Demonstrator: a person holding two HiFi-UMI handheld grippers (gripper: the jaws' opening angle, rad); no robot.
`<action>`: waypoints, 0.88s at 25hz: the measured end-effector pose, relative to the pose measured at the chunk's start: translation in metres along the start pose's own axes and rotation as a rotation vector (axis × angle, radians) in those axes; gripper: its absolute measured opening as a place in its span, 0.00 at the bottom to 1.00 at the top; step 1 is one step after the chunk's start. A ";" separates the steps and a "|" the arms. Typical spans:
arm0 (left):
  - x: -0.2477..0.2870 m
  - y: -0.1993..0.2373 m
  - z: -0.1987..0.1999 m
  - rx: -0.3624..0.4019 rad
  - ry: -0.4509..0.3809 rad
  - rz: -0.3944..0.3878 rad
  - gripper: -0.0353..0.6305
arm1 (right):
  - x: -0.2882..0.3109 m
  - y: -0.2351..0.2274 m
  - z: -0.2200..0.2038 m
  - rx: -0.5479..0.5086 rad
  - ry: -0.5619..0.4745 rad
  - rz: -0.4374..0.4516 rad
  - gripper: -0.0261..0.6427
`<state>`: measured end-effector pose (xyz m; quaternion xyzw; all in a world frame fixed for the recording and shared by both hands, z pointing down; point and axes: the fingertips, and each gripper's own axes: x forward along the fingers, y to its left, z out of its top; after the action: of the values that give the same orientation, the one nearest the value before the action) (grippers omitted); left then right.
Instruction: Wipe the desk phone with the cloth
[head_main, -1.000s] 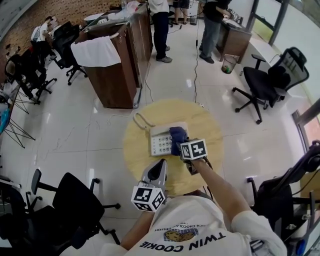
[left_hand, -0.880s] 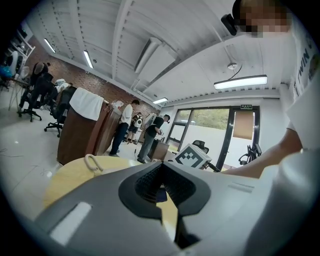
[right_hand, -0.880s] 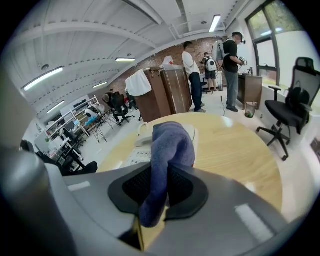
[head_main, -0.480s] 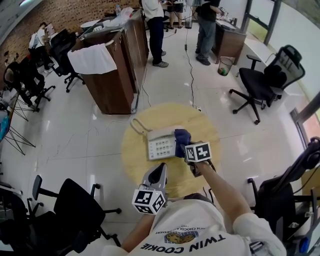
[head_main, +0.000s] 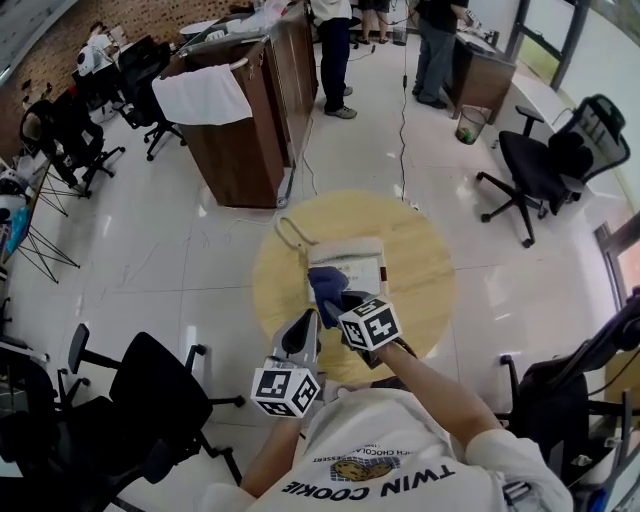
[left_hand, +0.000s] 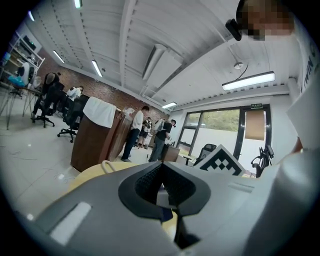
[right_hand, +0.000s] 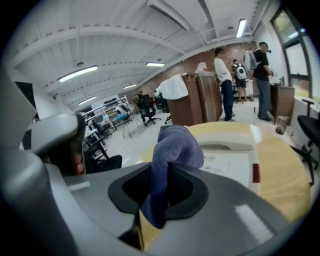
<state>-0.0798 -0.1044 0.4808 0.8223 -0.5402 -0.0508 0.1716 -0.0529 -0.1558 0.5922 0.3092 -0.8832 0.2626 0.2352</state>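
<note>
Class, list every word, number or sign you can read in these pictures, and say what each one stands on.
"TWIN COOKIE": on the shirt, seen upside down.
Smaller print on the shirt: too small to read.
Phone key labels: too blurred to read.
Green sign: too small to read.

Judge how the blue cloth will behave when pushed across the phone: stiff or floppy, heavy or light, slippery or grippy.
Probably floppy: the cloth bunches in soft folds where the right gripper pinches it. Likely light, since a thin pinch holds it up. Its fuzzy nap suggests it would drag rather than slide on the phone.
</note>
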 end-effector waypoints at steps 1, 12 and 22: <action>-0.003 0.004 0.001 0.000 -0.003 0.014 0.04 | 0.008 0.011 -0.010 -0.015 0.033 0.027 0.13; -0.040 0.034 0.001 -0.021 -0.009 0.140 0.04 | 0.061 0.049 -0.070 0.038 0.216 0.123 0.13; -0.036 0.039 0.001 -0.025 -0.004 0.114 0.04 | 0.061 0.010 -0.084 0.117 0.241 0.040 0.13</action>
<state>-0.1289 -0.0864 0.4897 0.7880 -0.5856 -0.0494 0.1835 -0.0807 -0.1235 0.6877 0.2710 -0.8376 0.3537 0.3161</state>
